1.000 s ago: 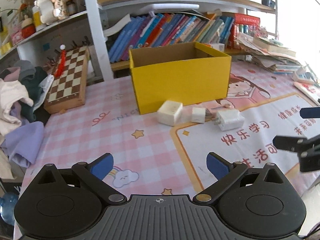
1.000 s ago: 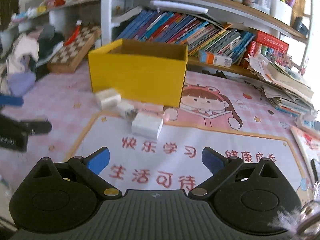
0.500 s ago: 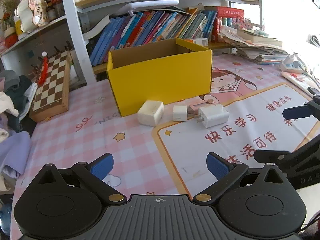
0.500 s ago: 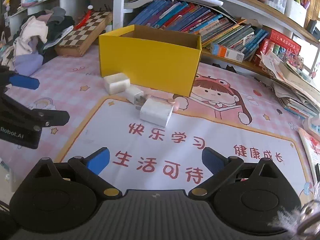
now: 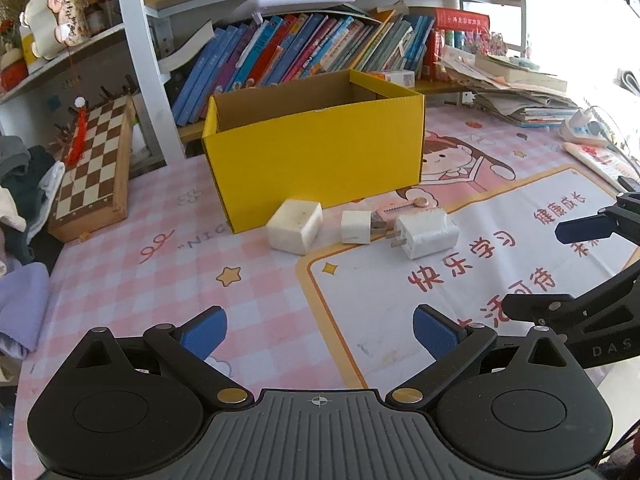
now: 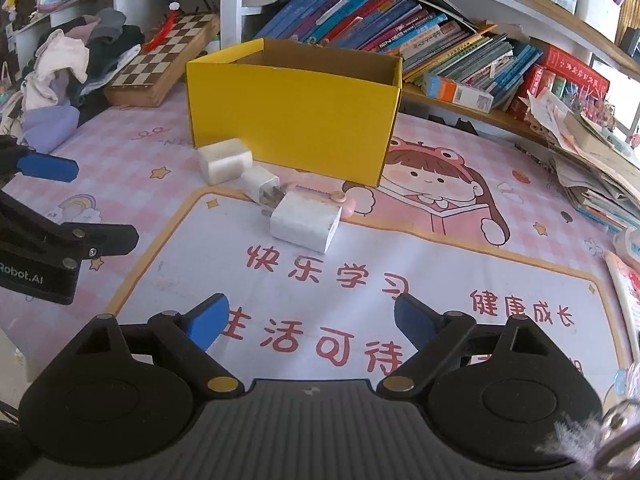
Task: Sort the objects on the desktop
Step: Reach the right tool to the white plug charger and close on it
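3 white chargers (image 5: pixel 356 227) lie before the yellow box (image 5: pixel 316 160), interior hidden; both grippers spread, holding nothing

We see a wooden chessboard (image 5: pixel 94 172) leaning at the back left of the tabletop (image 5: pixel 168 276), with a red tassel (image 5: pixel 78 136) hanging over it. Beside it we find a heap of clothes (image 6: pixel 68 68). Behind, a shelf carries a slanting row of books (image 5: pixel 296 48). At the right edge we note a loose stack of papers (image 6: pixel 592 148). A pink checked mat with a cartoon girl (image 6: pixel 436 184) covers the tabletop.
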{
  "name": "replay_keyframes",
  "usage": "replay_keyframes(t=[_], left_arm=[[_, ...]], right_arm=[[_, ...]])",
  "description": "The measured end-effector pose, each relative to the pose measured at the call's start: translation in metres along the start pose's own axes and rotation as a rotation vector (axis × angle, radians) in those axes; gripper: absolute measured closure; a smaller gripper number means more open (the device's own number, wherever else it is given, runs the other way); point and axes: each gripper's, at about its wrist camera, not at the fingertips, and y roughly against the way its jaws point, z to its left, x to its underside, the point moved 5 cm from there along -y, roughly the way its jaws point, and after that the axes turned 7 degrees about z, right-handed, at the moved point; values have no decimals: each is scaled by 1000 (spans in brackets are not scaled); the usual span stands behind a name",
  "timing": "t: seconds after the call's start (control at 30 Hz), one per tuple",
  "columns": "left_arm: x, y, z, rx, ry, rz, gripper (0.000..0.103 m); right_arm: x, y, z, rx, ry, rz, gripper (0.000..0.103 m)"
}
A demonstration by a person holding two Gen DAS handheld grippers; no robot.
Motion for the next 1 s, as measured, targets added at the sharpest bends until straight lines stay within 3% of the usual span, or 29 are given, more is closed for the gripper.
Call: replay_keyframes(t=[0.1, 0.27, 0.6, 1.0], left_arm=[[-2, -1, -1, 7, -6, -4, 2], [-5, -4, 0, 4, -10, -4, 2], [-7, -15, 10, -20, 21, 33, 2], [-12, -25, 15, -36, 19, 60, 2]], right_arm=[[-3, -4, -3, -5, -5, 8, 20], [-11, -16, -4, -22, 1, 40, 45], [-29, -45, -2, -62, 16, 95, 45], [-52, -78, 0, -76, 3, 119, 37]])
